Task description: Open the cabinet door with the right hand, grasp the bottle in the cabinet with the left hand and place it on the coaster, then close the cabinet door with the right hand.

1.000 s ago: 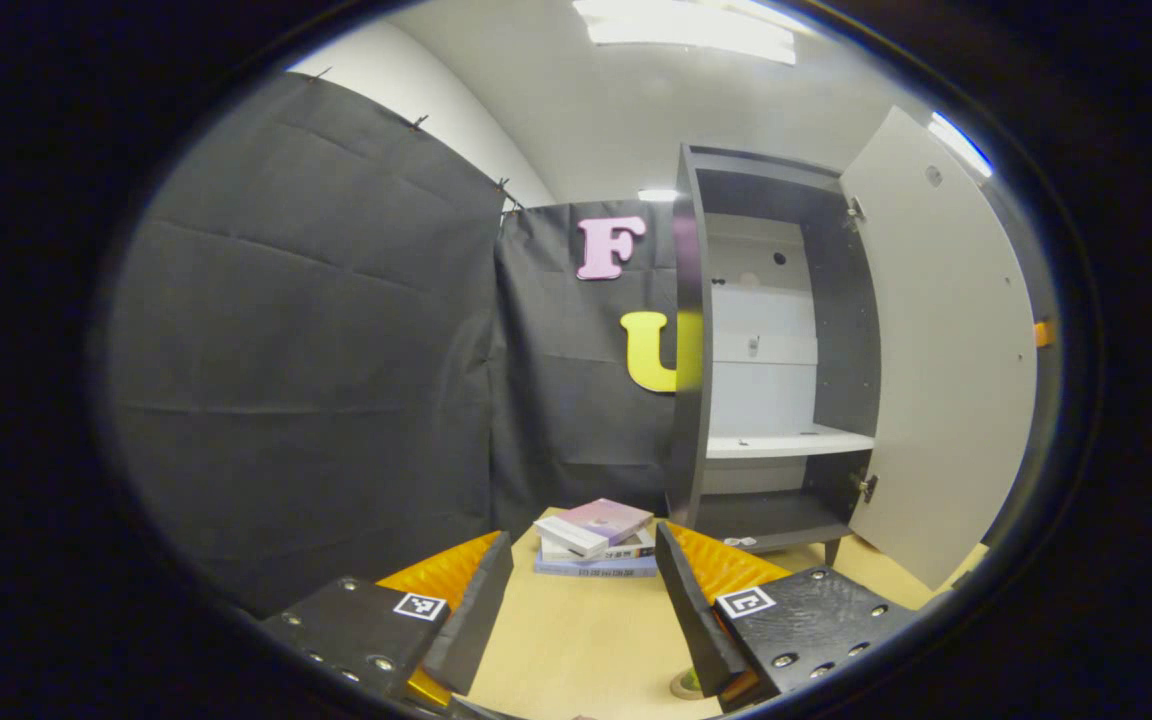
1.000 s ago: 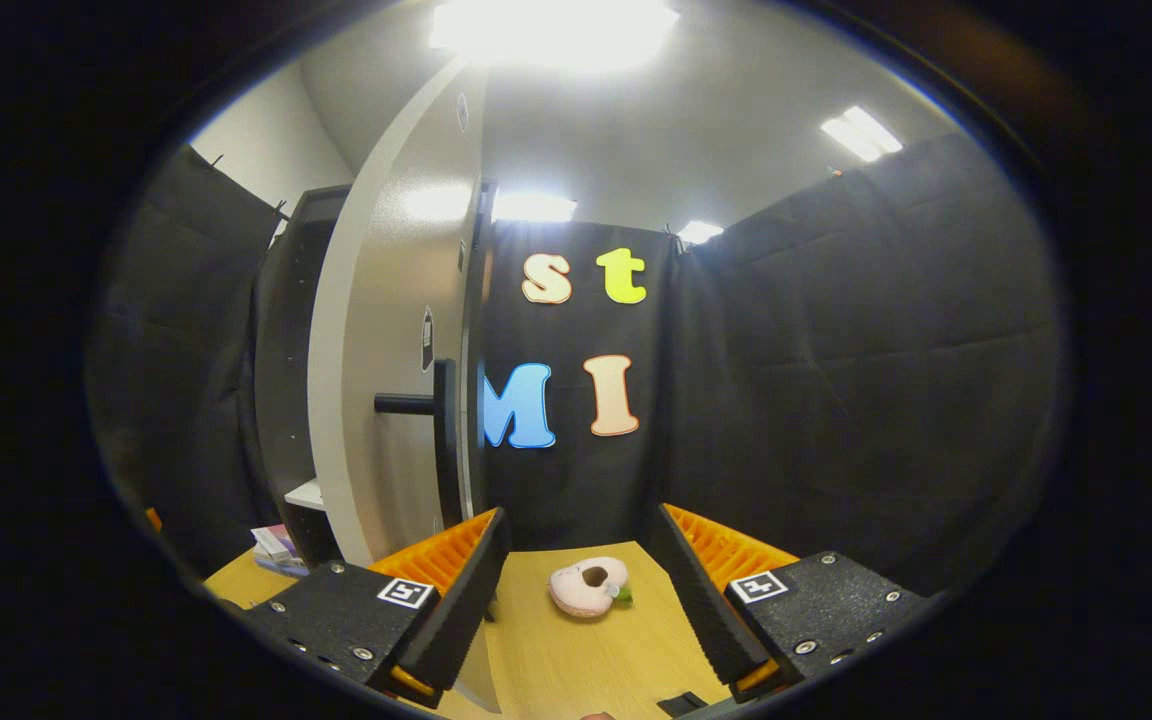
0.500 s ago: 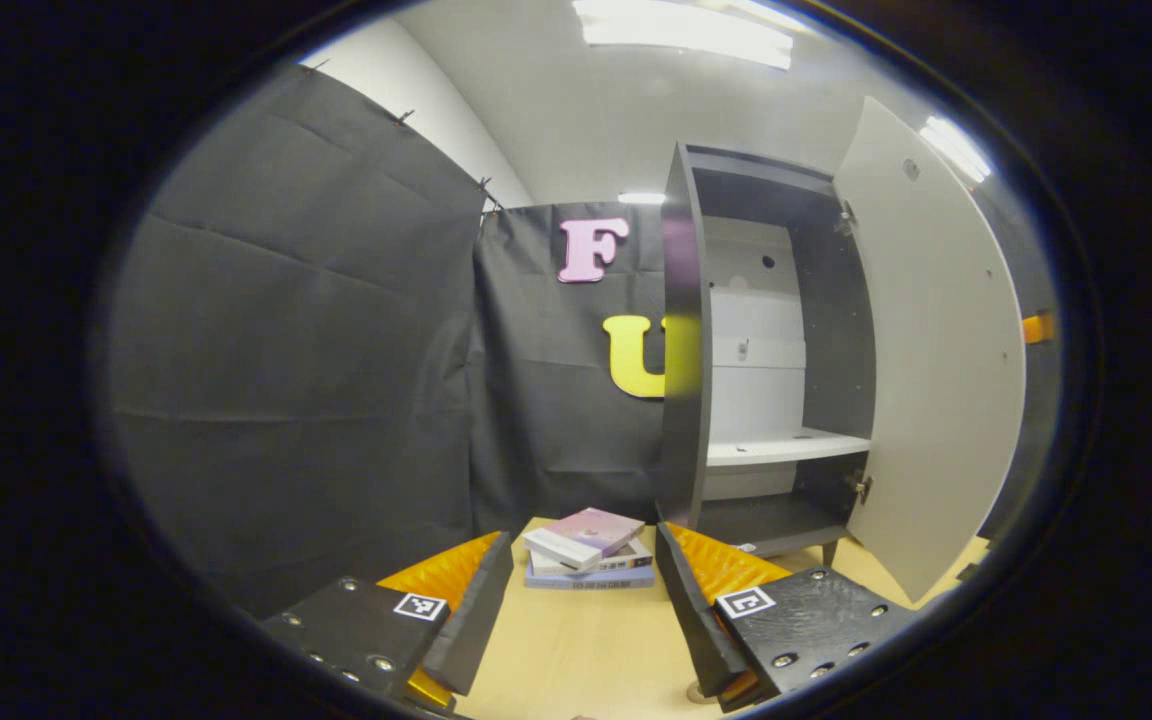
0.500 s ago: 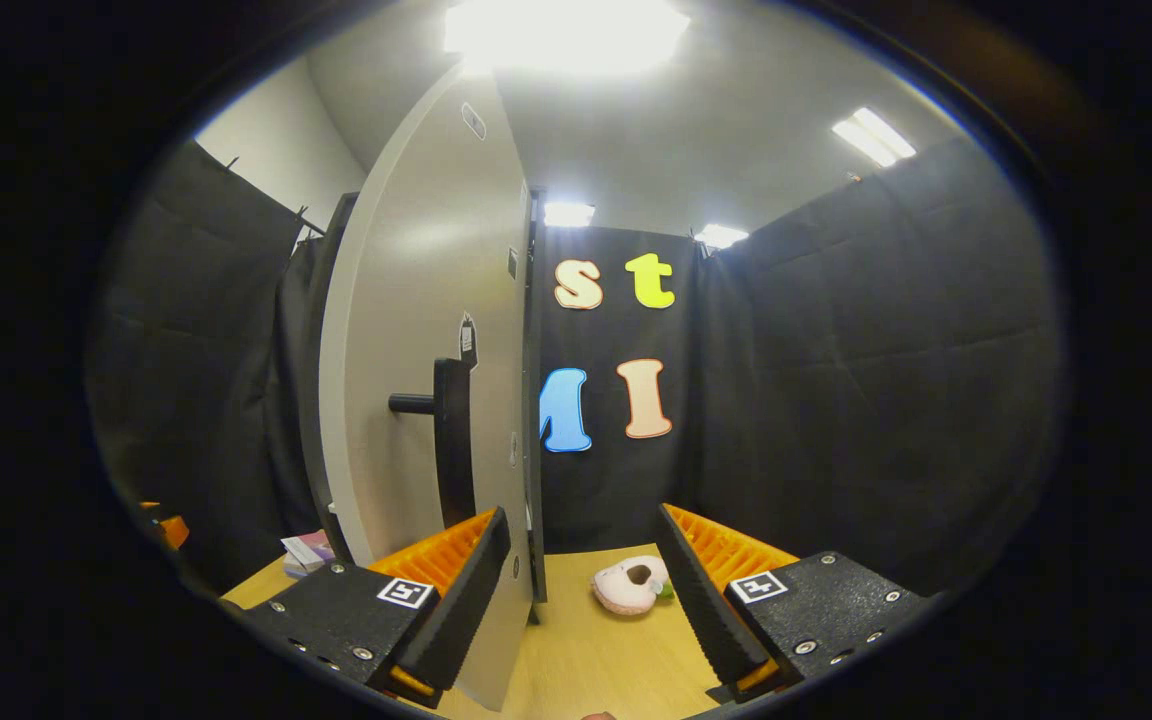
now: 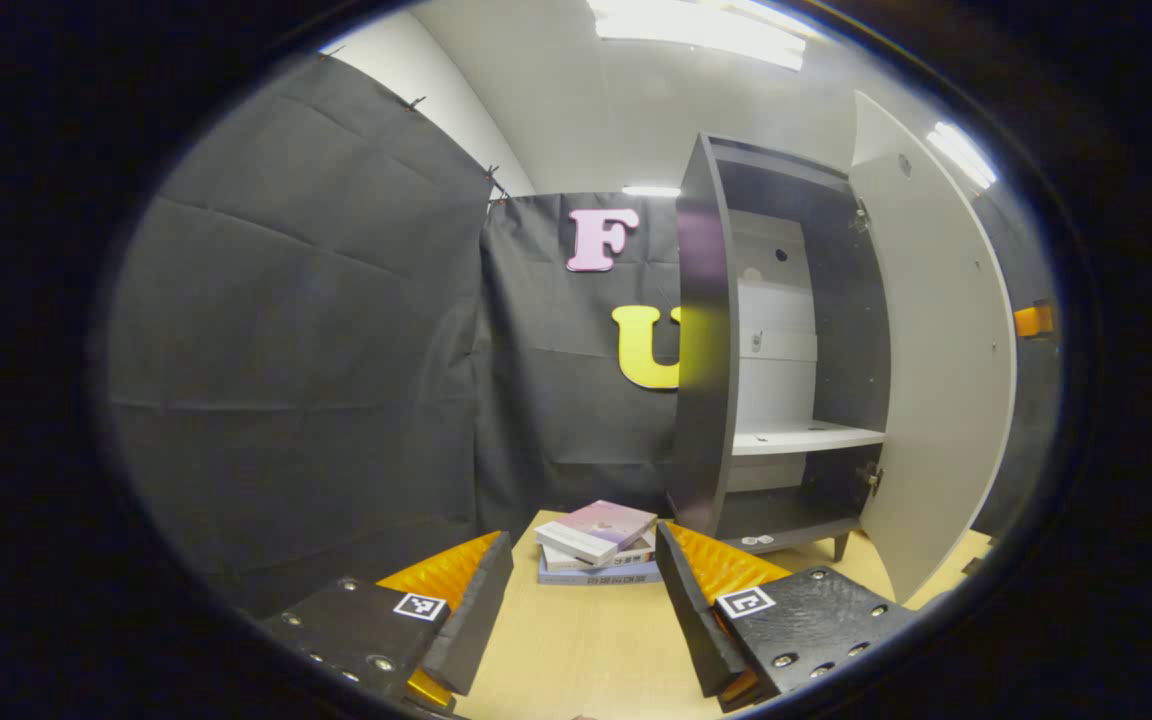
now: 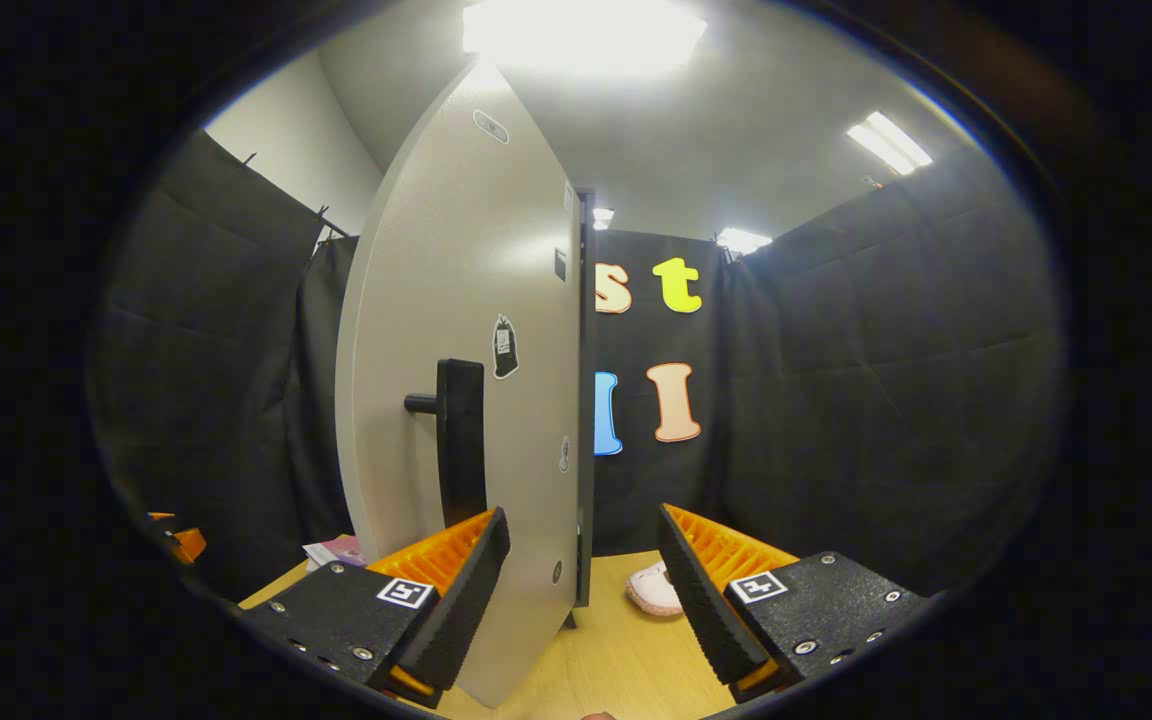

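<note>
1. Right now the right tool (image 6: 580,515) is released, jaws spread wide and gripping nothing. Its left finger sits low in front of the outer face of the cabinet door (image 6: 456,300); I cannot tell whether it touches the panel.
2. The handle (image 6: 460,440) is a dark upright bar just above that finger, on the side of the door away from the hinges.
3. The door stands partly open, between wide and shut. In the left gripper view the white shelf (image 5: 806,437) inside the cabinet (image 5: 701,350) is bare, so I judge the step in hand is closing.
4. To do it well, I press on the panel beside the handle, far from the hinge line, where a light push turns the door most easily. I need no grip for a push, so the jaws can stay spread.
5. I follow the door's arc instead of driving straight ahead, so the finger does not skid along the face or catch behind the bar.
6. I ease off near the frame; a slam could rock the cabinet on its short legs.
7. The left tool (image 5: 584,537) is also released and empty, low over the surface (image 5: 576,690) and facing the stack of books (image 5: 596,530). I keep it back from the opening, clear of the door's sweep.
</note>
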